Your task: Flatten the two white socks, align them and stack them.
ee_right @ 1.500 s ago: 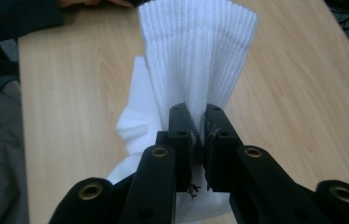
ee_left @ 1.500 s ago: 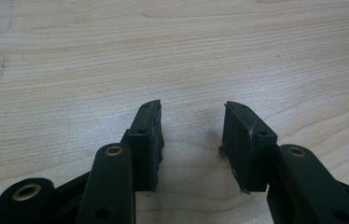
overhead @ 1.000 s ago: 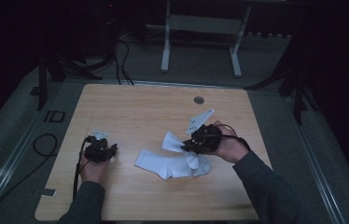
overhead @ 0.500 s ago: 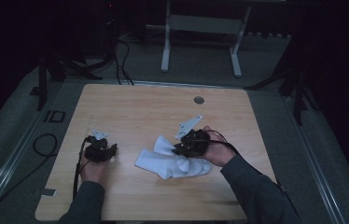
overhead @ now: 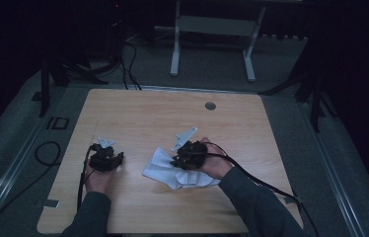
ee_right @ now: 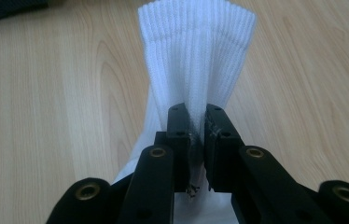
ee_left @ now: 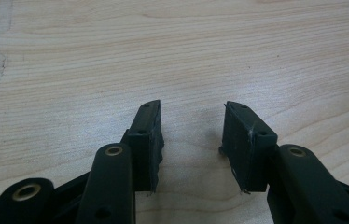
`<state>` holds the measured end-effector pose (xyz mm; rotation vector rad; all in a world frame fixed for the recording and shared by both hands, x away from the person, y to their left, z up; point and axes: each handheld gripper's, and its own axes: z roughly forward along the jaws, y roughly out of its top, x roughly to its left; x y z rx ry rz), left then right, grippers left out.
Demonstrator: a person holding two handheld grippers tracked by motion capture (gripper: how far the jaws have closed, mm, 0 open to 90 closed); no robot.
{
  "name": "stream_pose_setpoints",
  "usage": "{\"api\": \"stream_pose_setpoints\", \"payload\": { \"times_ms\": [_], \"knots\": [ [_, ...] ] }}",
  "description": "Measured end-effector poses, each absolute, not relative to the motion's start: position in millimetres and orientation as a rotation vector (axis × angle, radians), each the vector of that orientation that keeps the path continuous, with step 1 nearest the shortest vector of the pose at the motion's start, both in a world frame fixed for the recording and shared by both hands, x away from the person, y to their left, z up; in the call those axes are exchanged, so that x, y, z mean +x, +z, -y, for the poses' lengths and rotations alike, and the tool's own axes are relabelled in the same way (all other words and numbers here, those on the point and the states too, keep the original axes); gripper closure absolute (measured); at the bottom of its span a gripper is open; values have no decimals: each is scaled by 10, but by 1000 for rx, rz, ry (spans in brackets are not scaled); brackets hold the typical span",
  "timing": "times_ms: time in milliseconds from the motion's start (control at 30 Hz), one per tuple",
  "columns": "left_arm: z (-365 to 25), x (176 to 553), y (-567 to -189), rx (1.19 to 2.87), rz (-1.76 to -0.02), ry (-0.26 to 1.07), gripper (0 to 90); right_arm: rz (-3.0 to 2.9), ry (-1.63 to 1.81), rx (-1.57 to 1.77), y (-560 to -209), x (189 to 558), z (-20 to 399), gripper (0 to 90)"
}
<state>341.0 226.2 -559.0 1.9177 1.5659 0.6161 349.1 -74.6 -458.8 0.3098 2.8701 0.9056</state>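
Observation:
A white ribbed sock (overhead: 165,165) lies on the wooden table (overhead: 163,118) near the front middle. My right gripper (overhead: 180,161) is over its right part, and in the right gripper view its jaws are shut on the sock (ee_right: 196,60), pinching a fold of the fabric, with the ribbed cuff stretching away from the right gripper (ee_right: 195,119) toward the far side. My left gripper (overhead: 118,159) rests low at the front left, apart from the sock. In its own view the left gripper (ee_left: 192,126) stands open over bare wood with nothing between the pads.
A round grommet (overhead: 210,105) sits in the table near the far edge. Cables (overhead: 47,153) trail off the table's left side onto the grey floor. A white metal stand (overhead: 212,29) is on the floor beyond the table.
My right hand has moved left and down with the sock, bringing the held part over the rest of the sock. The left hand has stayed where it was.

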Motion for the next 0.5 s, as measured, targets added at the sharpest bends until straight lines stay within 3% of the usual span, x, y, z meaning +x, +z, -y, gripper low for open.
{"api": "stream_pose_setpoints", "payload": {
  "times_ms": [500],
  "knots": [
    [-2258, 3409, -5591, 1916, -1566, 618, 575, -2876, 761, 358, -4991, 3467, 438, 815]
  ]
}}
